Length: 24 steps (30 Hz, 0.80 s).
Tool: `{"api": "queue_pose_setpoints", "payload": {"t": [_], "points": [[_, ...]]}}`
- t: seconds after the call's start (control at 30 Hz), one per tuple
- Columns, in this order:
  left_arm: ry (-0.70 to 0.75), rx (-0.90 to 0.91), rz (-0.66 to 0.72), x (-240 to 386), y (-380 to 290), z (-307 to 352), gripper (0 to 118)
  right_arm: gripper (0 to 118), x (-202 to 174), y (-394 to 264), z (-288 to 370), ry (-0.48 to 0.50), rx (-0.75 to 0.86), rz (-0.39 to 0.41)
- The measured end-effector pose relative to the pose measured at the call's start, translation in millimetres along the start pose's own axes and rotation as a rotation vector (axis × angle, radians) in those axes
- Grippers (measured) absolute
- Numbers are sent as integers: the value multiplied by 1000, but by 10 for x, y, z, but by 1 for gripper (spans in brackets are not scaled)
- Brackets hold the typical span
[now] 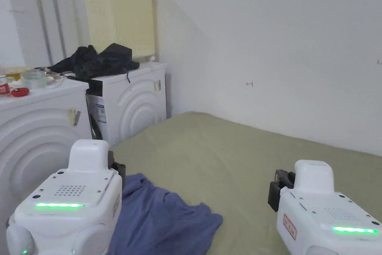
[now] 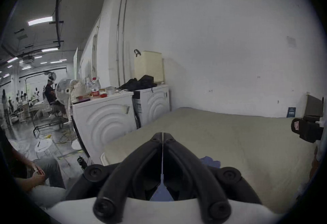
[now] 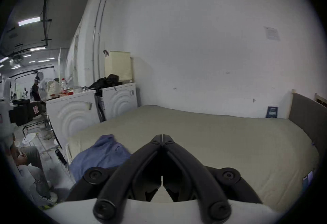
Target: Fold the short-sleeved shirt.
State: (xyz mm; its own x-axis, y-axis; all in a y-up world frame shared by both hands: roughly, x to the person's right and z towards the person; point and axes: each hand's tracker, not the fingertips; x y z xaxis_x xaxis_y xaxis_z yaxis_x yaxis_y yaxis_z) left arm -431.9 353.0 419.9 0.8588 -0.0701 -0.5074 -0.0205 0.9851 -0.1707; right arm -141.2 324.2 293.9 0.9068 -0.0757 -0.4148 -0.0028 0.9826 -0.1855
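Blue shirt [image 1: 164,218] lies crumpled at the bed's [image 1: 231,155] near left. Both grippers, left [image 2: 162,136] and right [image 3: 162,137], hover closed, empty. Folding unstarted; next, spreading flat.

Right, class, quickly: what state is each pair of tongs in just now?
Left tongs: closed, holding nothing.
Right tongs: closed, holding nothing.
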Motion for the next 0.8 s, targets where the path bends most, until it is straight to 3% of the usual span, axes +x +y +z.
{"api": "queue_pose_setpoints", "payload": {"t": [0.27,0.67,0.7,0.77,0.8], "points": [[-35,-136,11,8,-356,-657,2,0,-23,-272,-241,-5,-74,25],[-235,-724,-38,406,-1755,-2523,4,0,252,-1082,-652,-38,-283,63],[-246,-758,-47,427,-1837,-2611,12,0,263,-1123,-670,-34,-295,64],[-263,-809,-60,465,-1987,-2763,96,0,268,-1216,-686,-34,-315,76],[-263,-841,-71,479,-2064,-2798,118,0,278,-1250,-687,-35,-323,79]]}}
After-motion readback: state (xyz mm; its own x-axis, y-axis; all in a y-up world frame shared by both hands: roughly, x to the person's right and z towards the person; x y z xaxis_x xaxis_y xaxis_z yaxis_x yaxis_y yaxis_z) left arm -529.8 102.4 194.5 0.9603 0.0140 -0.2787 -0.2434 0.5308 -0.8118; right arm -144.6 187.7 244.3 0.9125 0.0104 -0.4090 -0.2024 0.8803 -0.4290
